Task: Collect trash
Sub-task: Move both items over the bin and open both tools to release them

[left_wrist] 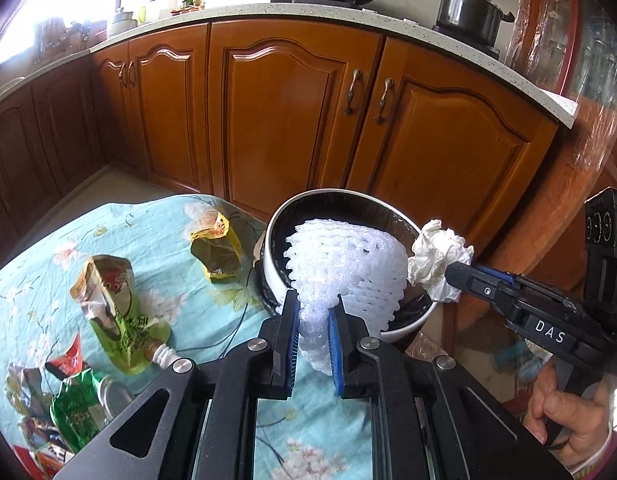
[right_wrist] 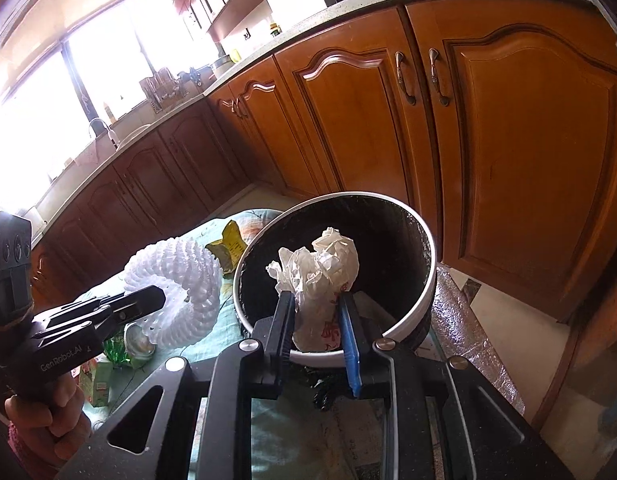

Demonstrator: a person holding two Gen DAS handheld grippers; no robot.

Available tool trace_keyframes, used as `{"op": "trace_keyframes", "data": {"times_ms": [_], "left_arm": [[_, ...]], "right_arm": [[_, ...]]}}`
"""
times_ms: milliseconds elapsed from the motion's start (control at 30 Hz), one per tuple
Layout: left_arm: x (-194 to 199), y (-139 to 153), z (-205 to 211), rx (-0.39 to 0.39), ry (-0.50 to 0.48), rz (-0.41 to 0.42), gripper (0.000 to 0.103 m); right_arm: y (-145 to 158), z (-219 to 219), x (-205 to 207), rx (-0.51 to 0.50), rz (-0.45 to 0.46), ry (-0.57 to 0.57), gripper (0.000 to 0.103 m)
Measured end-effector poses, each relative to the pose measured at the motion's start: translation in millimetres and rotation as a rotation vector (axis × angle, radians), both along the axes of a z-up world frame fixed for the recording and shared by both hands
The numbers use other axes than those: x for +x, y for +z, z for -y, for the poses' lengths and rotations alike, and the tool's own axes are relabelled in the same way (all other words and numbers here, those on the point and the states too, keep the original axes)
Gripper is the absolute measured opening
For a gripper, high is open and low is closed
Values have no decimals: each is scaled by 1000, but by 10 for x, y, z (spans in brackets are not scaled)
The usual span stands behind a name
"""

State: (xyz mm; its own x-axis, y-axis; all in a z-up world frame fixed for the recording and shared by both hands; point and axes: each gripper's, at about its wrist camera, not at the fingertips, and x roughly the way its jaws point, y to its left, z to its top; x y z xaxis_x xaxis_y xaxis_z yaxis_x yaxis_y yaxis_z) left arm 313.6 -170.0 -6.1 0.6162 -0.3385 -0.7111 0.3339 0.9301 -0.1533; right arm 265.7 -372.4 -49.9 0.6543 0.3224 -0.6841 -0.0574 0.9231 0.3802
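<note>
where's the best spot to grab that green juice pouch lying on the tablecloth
Grip the green pouch across its flat, crumpled body, just above the white spout, coming down from above. It lies flat on the tablecloth, spout toward the camera, so jaws straddling its narrower lower half should pinch it; the spout itself looks too small and round to hold well.

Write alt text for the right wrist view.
The right gripper holds crumpled white paper over a black-lined white bin. At left, the left gripper holds white foam netting beside it.
</note>
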Motion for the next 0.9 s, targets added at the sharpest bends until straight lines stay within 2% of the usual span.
{"op": "trace_keyframes", "data": {"times_ms": [333, 433, 467, 600, 900], "left_arm": [[553, -257, 286, 20, -14, -62, 12], [653, -328, 334, 27, -13, -78, 21], [674, -344, 349, 29, -13, -83, 25], [672, -374, 362, 31, -10, -82, 46], [448, -389, 170, -10, 22, -78, 56]], "right_arm": [[-148, 105, 358, -49, -41, 16, 28], [-227, 128, 431, -46, -63, 25, 36], [-251, 142, 443, -43, -70, 26, 44], [-290, 196, 427, -18, -78, 17, 55], [-209, 306, 217, 35, -49, -15, 63]]}}
